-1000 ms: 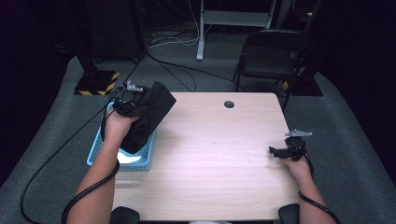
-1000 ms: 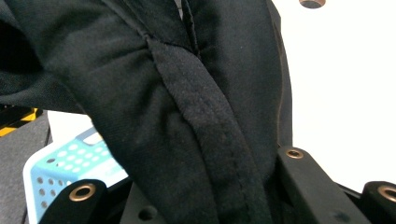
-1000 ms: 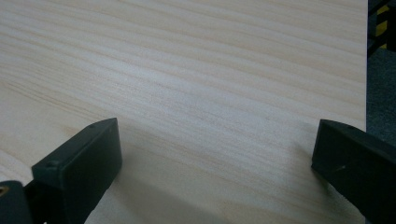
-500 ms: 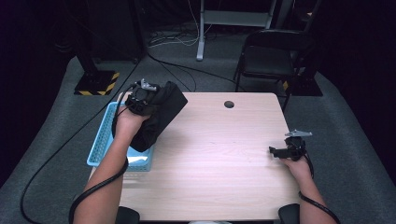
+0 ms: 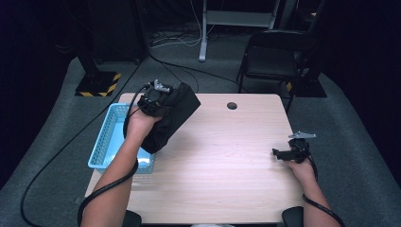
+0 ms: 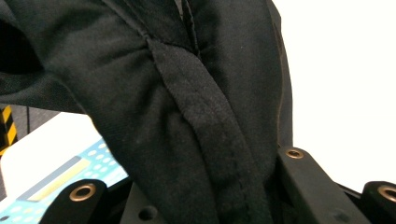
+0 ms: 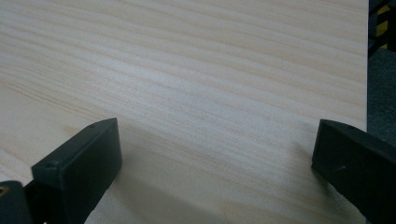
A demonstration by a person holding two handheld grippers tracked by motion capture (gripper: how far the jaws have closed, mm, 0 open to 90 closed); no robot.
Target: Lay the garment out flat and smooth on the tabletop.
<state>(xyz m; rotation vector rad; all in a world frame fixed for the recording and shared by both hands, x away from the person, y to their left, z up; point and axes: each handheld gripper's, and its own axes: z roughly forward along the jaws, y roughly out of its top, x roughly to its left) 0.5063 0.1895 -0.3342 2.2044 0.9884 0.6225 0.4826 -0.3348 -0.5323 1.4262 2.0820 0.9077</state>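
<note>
Spanning most of the high view, the pale wood table [image 5: 222, 161] carries a blue basket [image 5: 105, 142] at its left edge, and above the basket's right rim hangs a black garment [image 5: 172, 116], lifted clear and drooping toward the tabletop just beside the basket. The left gripper [image 5: 153, 97] is clamped on a bunched fold of this cloth; in the left gripper view a stitched seam [image 6: 205, 126] runs down between the jaws and fabric swells out on either side of them. The left forearm reaches up and forward from the near edge, wrist bent so the gripper sits on top of the bundle. The right gripper [image 5: 283, 153] rests low near the table's right edge, well apart from the cloth, its jaws spread wide with nothing between them over bare wood. The likely trouble: the hold is on a thick wad, not a flat edge, so the cloth may slide out under its own weight as it swings. The trailing lower end could also drag on or catch the basket rim and tip the basket.
</note>
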